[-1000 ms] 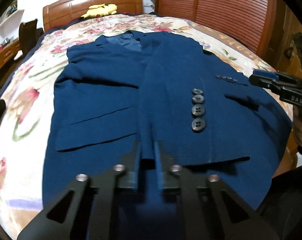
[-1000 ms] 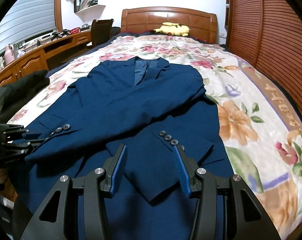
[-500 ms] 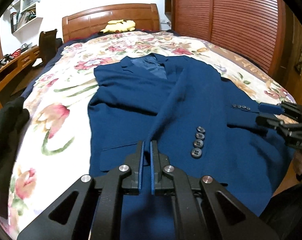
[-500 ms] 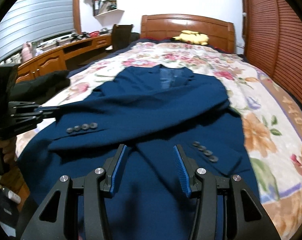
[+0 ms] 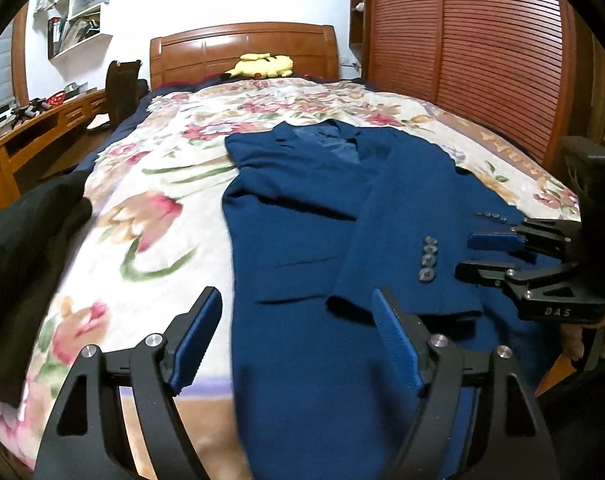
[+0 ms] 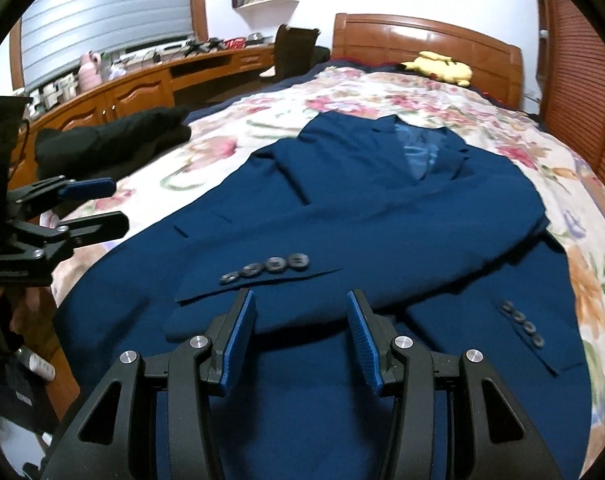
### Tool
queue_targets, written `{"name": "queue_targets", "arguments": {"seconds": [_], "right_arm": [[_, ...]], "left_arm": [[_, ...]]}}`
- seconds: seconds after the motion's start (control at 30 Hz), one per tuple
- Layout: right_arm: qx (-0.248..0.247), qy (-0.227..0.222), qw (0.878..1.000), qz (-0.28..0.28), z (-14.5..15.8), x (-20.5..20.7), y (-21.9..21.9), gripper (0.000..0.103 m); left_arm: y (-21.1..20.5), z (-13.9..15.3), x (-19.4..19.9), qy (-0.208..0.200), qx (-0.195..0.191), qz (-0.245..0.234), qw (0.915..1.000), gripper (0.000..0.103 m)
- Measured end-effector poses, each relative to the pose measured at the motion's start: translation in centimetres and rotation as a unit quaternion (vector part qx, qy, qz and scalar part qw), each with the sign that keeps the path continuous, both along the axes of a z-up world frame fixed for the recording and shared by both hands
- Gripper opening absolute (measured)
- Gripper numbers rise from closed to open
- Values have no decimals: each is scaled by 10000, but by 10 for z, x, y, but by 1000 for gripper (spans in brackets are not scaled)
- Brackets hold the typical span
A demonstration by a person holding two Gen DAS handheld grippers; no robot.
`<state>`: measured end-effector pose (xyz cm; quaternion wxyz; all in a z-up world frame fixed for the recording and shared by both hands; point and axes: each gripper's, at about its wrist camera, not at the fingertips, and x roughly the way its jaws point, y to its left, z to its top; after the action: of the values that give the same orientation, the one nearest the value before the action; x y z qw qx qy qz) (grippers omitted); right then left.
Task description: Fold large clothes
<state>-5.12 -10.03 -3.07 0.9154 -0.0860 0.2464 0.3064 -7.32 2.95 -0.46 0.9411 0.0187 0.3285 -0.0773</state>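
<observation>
A navy blue suit jacket [image 5: 302,208] lies face up on the floral bedspread [image 5: 150,184], collar toward the headboard. Both sleeves are folded across its front, cuffs with buttons [image 5: 428,258] lying near the hem. It also shows in the right wrist view [image 6: 382,216]. My left gripper [image 5: 296,328] is open and empty, above the jacket's lower left edge. My right gripper [image 6: 301,328] is open and empty, just above the folded sleeve cuff [image 6: 262,276]. Each gripper shows in the other's view, the right [image 5: 498,254] and the left [image 6: 90,208].
A black garment [image 5: 26,248] lies on the bed's left edge. A yellow plush toy [image 5: 262,66] sits by the wooden headboard [image 5: 242,48]. A wooden desk [image 6: 142,84] with clutter and a chair [image 6: 294,52] stand to the left. A slatted wooden wardrobe [image 5: 482,52] is on the right.
My left gripper was shut on the sleeve cuff; it has let go, opened and pulled back to the left. The sleeve now lies on the jacket. The right gripper stayed open.
</observation>
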Motion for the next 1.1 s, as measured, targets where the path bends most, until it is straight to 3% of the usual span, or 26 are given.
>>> {"name": "queue_targets", "arguments": {"seconds": [0.3, 0.83, 1.1], "right_arm": [[-383, 239, 9990, -33, -14, 22, 20, 49], [-275, 185, 9994, -85, -18, 7, 12, 49], [-96, 134, 9998, -150, 1, -11, -3, 49]], "left_arm": [[20, -17, -6, 109, -43, 131, 9998, 78], [17, -27, -1, 221, 8, 71, 9997, 78], [10, -17, -4, 182, 30, -9, 9998, 78]]}}
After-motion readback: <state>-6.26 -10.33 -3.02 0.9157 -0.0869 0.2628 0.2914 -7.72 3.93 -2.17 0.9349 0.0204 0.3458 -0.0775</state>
